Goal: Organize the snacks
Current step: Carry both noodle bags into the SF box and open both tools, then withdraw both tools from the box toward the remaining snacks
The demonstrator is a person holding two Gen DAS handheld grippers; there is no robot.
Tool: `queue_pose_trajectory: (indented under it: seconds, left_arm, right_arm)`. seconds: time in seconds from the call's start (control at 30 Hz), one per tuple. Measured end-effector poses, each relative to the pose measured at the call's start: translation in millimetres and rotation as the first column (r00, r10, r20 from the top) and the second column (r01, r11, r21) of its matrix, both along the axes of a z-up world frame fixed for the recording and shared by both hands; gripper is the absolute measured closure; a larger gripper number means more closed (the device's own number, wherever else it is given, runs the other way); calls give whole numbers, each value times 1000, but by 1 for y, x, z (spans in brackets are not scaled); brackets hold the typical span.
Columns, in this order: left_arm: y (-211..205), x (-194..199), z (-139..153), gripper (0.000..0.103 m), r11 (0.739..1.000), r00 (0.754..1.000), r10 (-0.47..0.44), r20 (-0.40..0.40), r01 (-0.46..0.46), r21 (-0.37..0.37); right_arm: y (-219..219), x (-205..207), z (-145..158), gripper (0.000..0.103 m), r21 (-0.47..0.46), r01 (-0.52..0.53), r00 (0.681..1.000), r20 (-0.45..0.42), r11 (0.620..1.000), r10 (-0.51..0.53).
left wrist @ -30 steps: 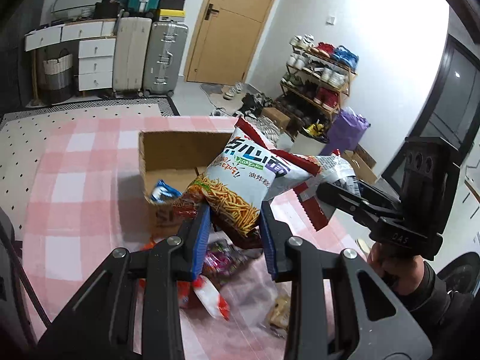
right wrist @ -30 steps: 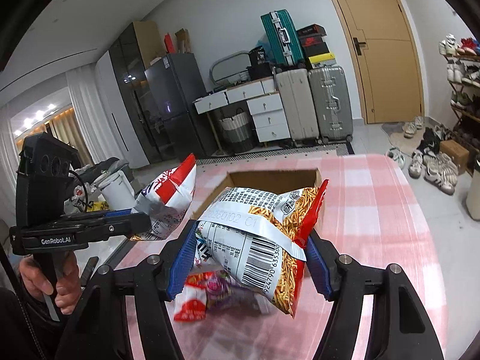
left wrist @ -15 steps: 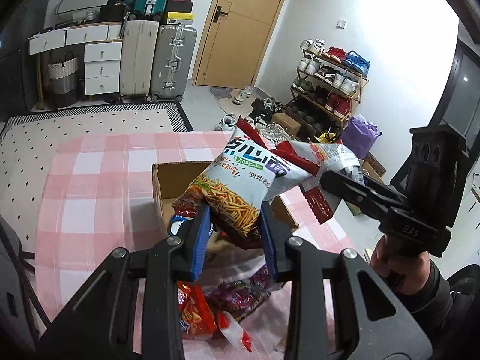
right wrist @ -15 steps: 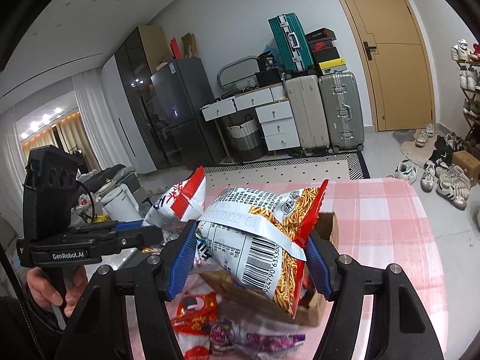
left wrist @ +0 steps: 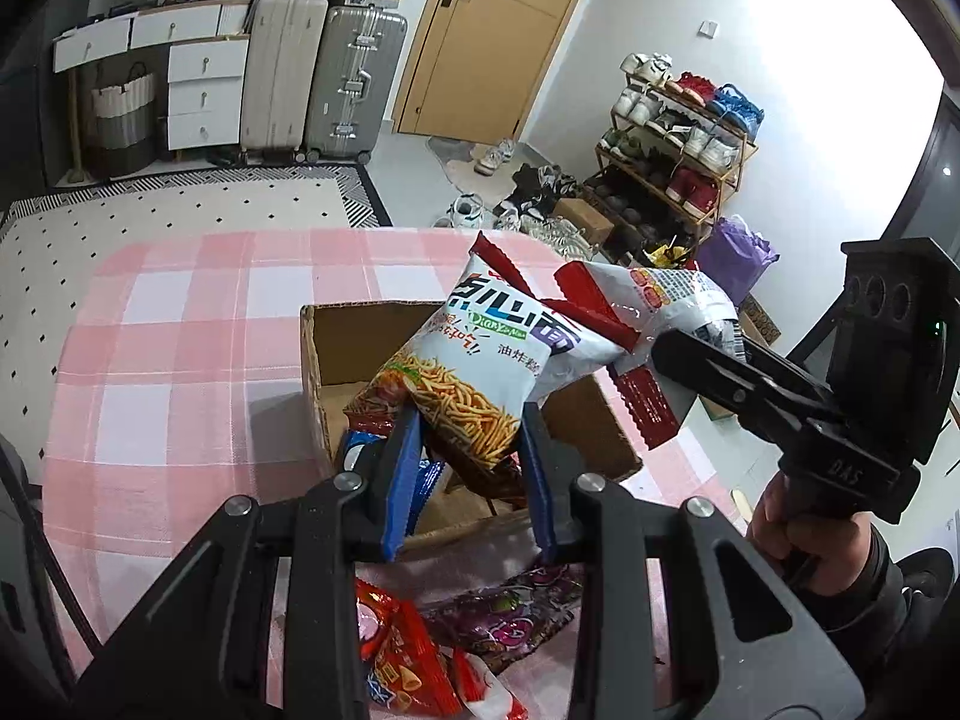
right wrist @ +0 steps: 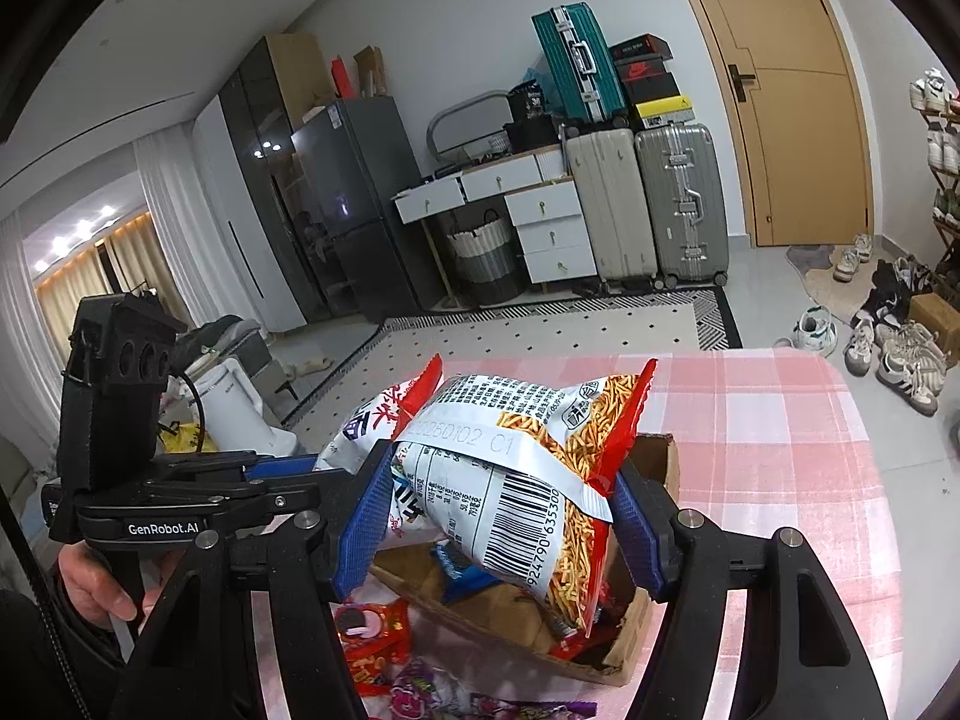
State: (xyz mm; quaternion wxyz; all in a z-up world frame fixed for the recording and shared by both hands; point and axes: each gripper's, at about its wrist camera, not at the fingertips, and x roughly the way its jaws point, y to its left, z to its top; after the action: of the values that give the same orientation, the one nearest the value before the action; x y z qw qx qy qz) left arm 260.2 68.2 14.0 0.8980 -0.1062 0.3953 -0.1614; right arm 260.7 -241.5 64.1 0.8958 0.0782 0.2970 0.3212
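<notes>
Jaws of each gripper clamp a snack bag (left wrist: 480, 360) (right wrist: 528, 480) above the cardboard box (left wrist: 336, 354).

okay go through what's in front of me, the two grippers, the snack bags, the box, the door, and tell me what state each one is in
Left gripper: shut on a noodle snack bag, held above the box.
Right gripper: shut on a second noodle snack bag.
Cardboard box: open, a few snacks already inside.
Loose snack packets: lying on the tablecloth outside the box.
Door: closed.
</notes>
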Motion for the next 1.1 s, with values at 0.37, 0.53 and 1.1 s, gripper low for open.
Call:
queue_pose_trajectory:
  seconds: [0.37,0.53,1.1]
  left_arm:
    - [-5,37,-42,74,1000,998,8,-64,-8,-3]
    - [-5,48,-52,73,1000,998,7,-65,-9,-30]
    - [-13,27,-41,62,999,1000,28,-13,-27,23]
  right_arm:
    - [6,27,-32,34,-51,9,999,-45,999,-11]
    - [7,34,-39,34,-58,7,999,-31,998,-9]
    - [-14,18,-23,26,-22,46,999,26,999,-45]
